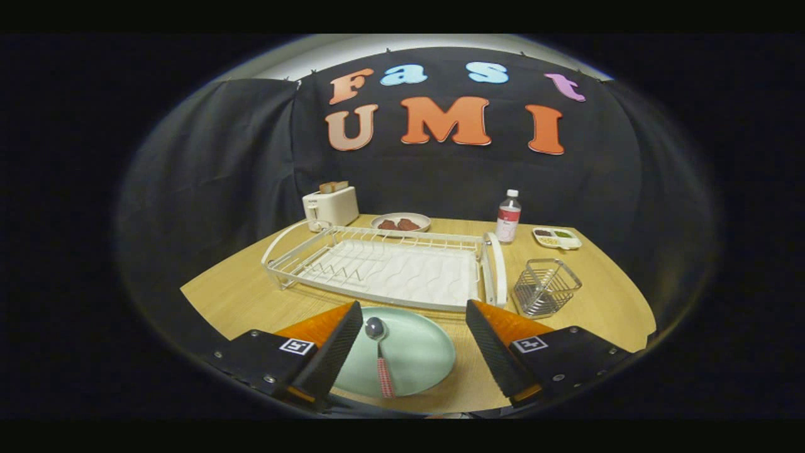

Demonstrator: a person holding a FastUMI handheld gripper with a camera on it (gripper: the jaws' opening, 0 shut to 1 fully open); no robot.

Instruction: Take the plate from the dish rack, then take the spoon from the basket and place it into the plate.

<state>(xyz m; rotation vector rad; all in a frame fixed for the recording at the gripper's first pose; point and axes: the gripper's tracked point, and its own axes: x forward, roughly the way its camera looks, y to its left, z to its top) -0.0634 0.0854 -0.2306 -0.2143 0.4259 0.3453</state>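
Wooden tabletop [604, 296] in a black-draped booth, everything sits on it. White wire dish rack [383, 267] with a ribbed drain tray lies across the middle, no plate in it. Pale green round plate [415, 352] rests flat on the wood just in front of the rack, between the fingers. Small square wire basket [546, 286] stands just right of the rack, looks empty. Metal spoon with red-checked handle [380, 358] lies in the plate, bowl toward the rack, handle toward the gripper.

Gripper [412, 352] spread wide, fingers either side of the plate, gripping nothing.

Read: both steps look done, spoon is placed. Next move is just a clean retreat without clipping the plate rim.

Background clutter: white toaster [330, 206] with bread, a plate of brownish food [400, 222], clear bottle with a red label [508, 217], small divided snack tray [556, 237].
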